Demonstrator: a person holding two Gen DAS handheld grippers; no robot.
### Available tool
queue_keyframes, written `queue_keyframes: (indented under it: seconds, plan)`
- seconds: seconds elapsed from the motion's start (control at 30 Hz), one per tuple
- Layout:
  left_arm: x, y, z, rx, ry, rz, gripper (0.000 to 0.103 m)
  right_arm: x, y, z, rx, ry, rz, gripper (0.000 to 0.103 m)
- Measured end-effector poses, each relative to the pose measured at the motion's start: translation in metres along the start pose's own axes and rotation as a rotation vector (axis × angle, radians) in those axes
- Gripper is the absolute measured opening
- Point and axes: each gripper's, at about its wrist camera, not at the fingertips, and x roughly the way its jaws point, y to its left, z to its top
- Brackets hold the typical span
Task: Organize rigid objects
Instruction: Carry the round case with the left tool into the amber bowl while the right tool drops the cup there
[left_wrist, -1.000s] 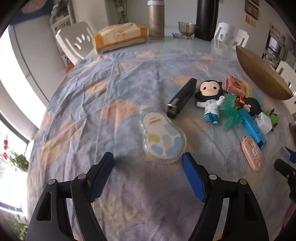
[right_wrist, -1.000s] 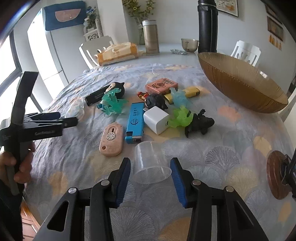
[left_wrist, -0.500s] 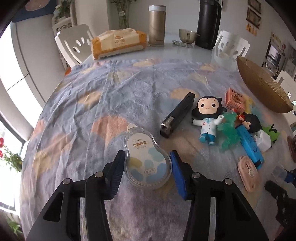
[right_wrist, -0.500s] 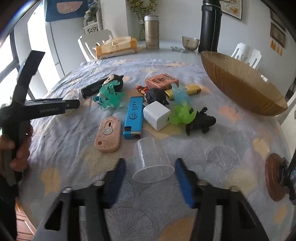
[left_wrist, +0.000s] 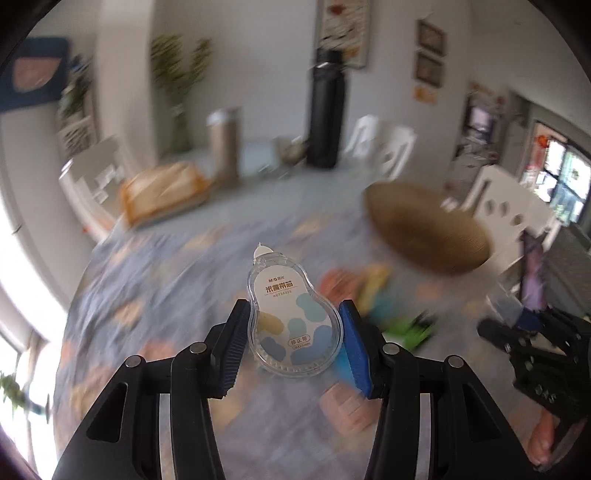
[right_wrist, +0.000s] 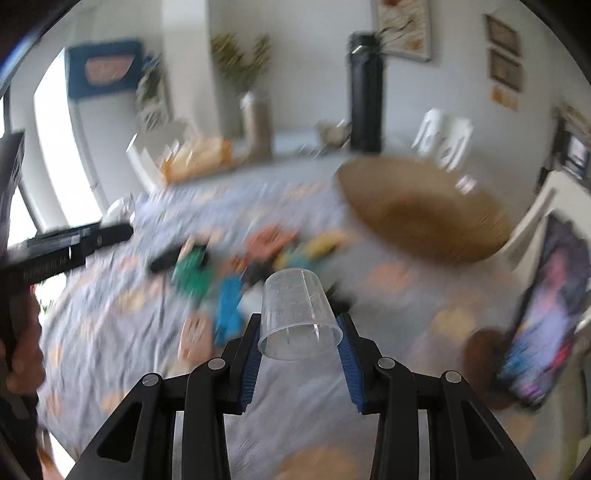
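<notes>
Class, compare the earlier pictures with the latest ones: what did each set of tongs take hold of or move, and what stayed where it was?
The left tongs closed on the clear pear-shaped correction-tape dispenser and lifted it off the patterned tablecloth. The right tongs tightened on the clear plastic measuring cup and raised it too. The brown woven bowl and the blurred toy pile stayed on the table.

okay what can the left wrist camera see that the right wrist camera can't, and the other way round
Only the left wrist view shows the correction tape dispenser gripped in the left gripper. Only the right wrist view shows the clear plastic cup gripped in the right gripper, its mouth toward the camera. Both show the woven basket, the black flask and the blurred patterned tablecloth.
</notes>
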Motion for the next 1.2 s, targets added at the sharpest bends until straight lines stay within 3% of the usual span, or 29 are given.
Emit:
queue_keyframes:
  seconds: [0.13,0.27,0.47,0.6,0.63,0.67,0.73,0.9,1.0,1.07,1.2]
  plan:
    - [0.024,-0.043,0.049,0.040,-0.029,-0.159,0.046,-0.015,-0.038,0.050,0.140,-0.086,-0.095,0.039]
    - [0.083,-0.073,0.085,-0.013,0.054,-0.340,0.046,0.005,-0.067,0.077,0.257,-0.070,-0.148,0.039]
    - [0.158,-0.088,0.089,-0.047,0.166,-0.410,0.046,0.059,-0.088,0.083,0.311,0.052,-0.229,0.039]
    - [0.173,-0.094,0.083,-0.036,0.195,-0.435,0.047,0.082,-0.090,0.085,0.294,0.100,-0.274,0.038]
    - [0.175,-0.094,0.083,-0.040,0.213,-0.437,0.054,0.086,-0.091,0.086,0.288,0.112,-0.281,0.039]
    - [0.175,-0.094,0.083,-0.052,0.230,-0.446,0.060,0.089,-0.091,0.085,0.282,0.122,-0.289,0.041]
    - [0.170,-0.088,0.084,-0.072,0.223,-0.463,0.064,0.087,-0.089,0.083,0.268,0.116,-0.298,0.056]
    - [0.119,-0.068,0.078,-0.049,0.133,-0.421,0.066,0.053,-0.071,0.084,0.224,0.015,-0.291,0.058]
    - [0.078,-0.044,0.064,-0.072,0.073,-0.389,0.077,0.037,-0.044,0.079,0.160,-0.016,-0.230,0.066]
    - [0.051,-0.027,0.047,-0.082,0.037,-0.339,0.077,0.034,-0.020,0.068,0.097,-0.003,-0.170,0.066]
    - [0.011,0.008,-0.004,-0.098,-0.001,-0.156,0.077,0.046,0.027,0.033,0.010,0.037,-0.087,0.066]
